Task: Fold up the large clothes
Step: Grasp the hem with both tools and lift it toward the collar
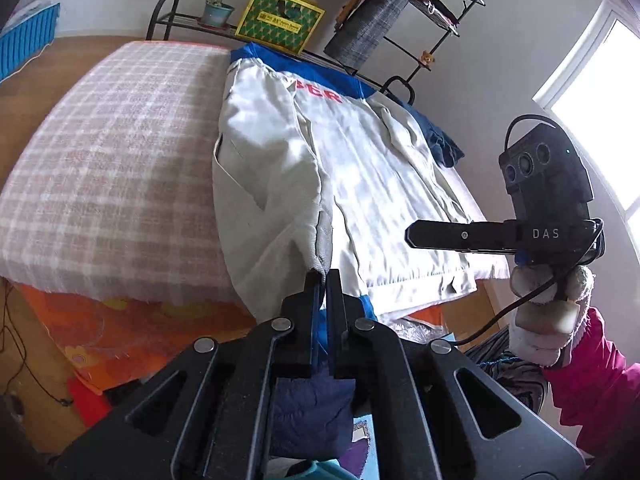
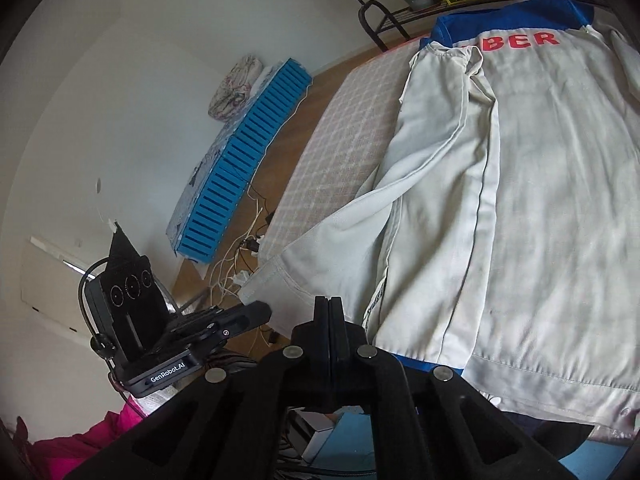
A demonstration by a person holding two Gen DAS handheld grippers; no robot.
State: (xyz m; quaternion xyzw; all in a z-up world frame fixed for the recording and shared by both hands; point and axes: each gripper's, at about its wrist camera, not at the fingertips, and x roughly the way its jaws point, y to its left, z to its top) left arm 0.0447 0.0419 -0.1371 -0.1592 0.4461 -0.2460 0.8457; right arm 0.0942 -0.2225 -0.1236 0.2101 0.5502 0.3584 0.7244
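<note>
A white jacket (image 1: 352, 184) with a blue yoke and red lettering lies back-up on a bed covered by a pink-and-white plaid blanket (image 1: 112, 168). Behind the bed, a black metal rack (image 1: 188, 20) carries a potted plant (image 1: 216, 10) and a yellow-green patterned box (image 1: 280, 20). A blue slatted panel (image 2: 244, 156) leans at the wall. The left gripper (image 1: 323, 278) has its jaws clamped on the ribbed sleeve cuff (image 1: 322, 246) at the bed's near edge. The right gripper (image 2: 329, 306) hangs just off the hem, jaws pressed together, holding nothing.
</note>
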